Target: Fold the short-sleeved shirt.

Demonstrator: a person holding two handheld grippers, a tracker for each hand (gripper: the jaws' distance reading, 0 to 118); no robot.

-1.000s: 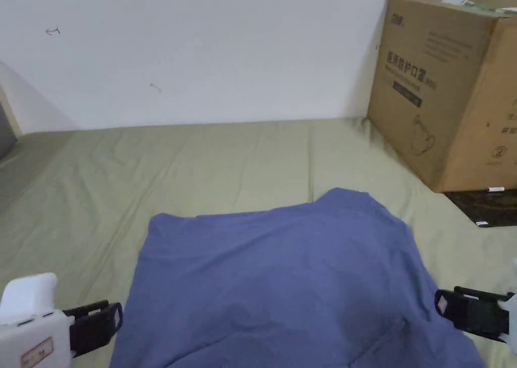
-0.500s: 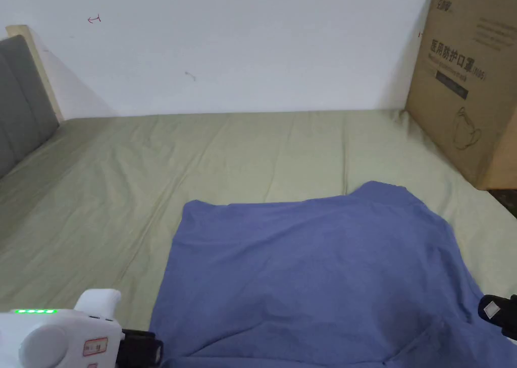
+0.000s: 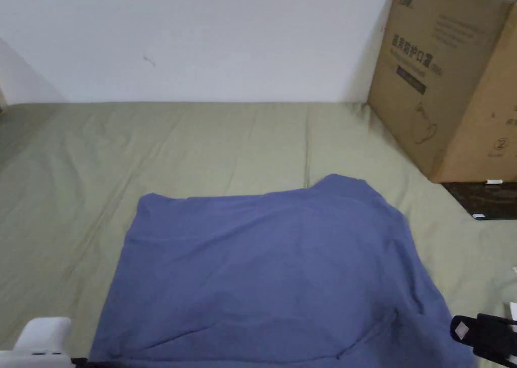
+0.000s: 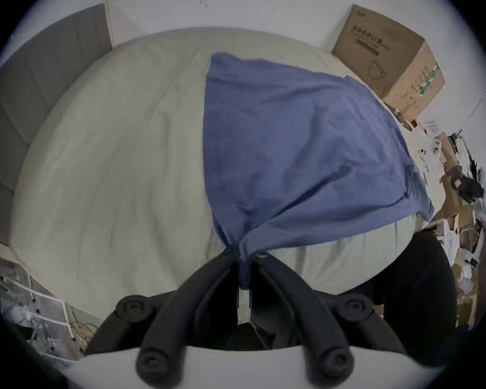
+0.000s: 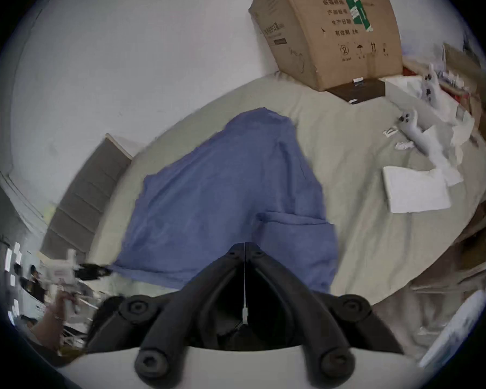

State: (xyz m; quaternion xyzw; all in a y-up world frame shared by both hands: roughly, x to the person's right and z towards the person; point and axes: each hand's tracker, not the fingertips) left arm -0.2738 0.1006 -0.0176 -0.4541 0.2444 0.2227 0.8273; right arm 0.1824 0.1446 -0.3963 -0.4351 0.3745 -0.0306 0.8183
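With the left gripper (image 4: 243,257) clamped on the blue shirt (image 3: 267,268) corner and the right gripper (image 5: 244,245) closed empty, the hem should be pulled taut before folding.

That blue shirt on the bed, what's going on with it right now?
A person is working on the blue shirt with two handheld grippers. It lies spread on the green bedsheet. The left gripper is shut on a bunched near corner of the shirt. The right gripper has its jaws closed at the shirt's other side, by the sleeve; whether it holds cloth is unclear. No fold is made yet.
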